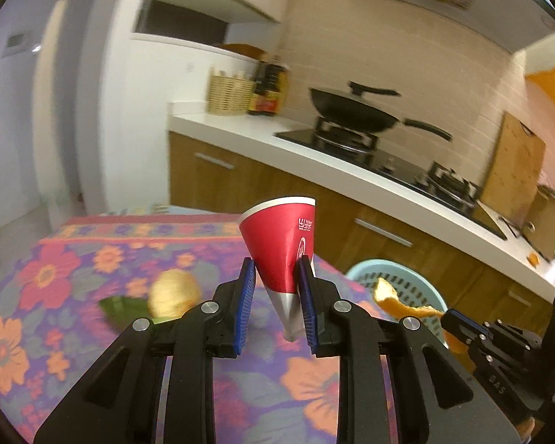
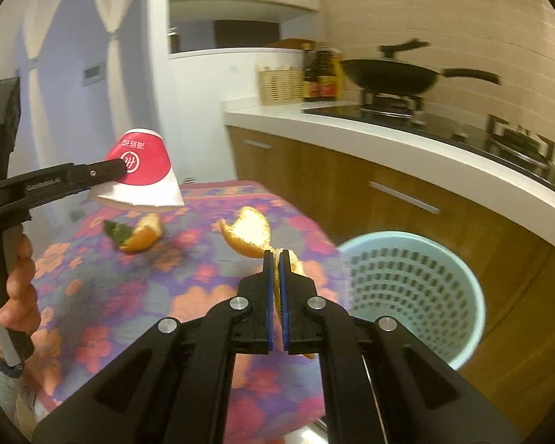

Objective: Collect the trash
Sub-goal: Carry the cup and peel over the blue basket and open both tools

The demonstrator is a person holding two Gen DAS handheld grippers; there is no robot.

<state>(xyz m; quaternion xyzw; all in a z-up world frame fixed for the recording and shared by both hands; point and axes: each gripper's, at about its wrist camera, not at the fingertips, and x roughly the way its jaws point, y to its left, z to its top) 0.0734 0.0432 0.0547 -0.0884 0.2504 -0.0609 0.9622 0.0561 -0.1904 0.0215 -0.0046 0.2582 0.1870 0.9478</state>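
My left gripper (image 1: 276, 277) is shut on a squashed red and white paper cup (image 1: 281, 244), held above the flowered tablecloth (image 1: 55, 296). In the right wrist view the same cup (image 2: 144, 162) hangs at the left, pinched by the left gripper (image 2: 120, 166), with a hand (image 2: 18, 288) on its handle. My right gripper (image 2: 275, 259) is shut on a strip of orange peel (image 2: 248, 235), lifted over the table edge near the light blue perforated basket (image 2: 425, 288). In the left wrist view that peel (image 1: 388, 296) shows in front of the basket (image 1: 399, 281), with the right gripper (image 1: 447, 318) beside it.
Another piece of orange peel (image 2: 146, 236) and a green leaf (image 2: 116, 231) lie on the tablecloth (image 2: 203, 296). Behind stands a white counter (image 2: 388, 140) with wooden cabinets, a black wok (image 2: 392, 76) on the stove, bottles (image 2: 322, 74) and a wicker basket (image 2: 279, 81).
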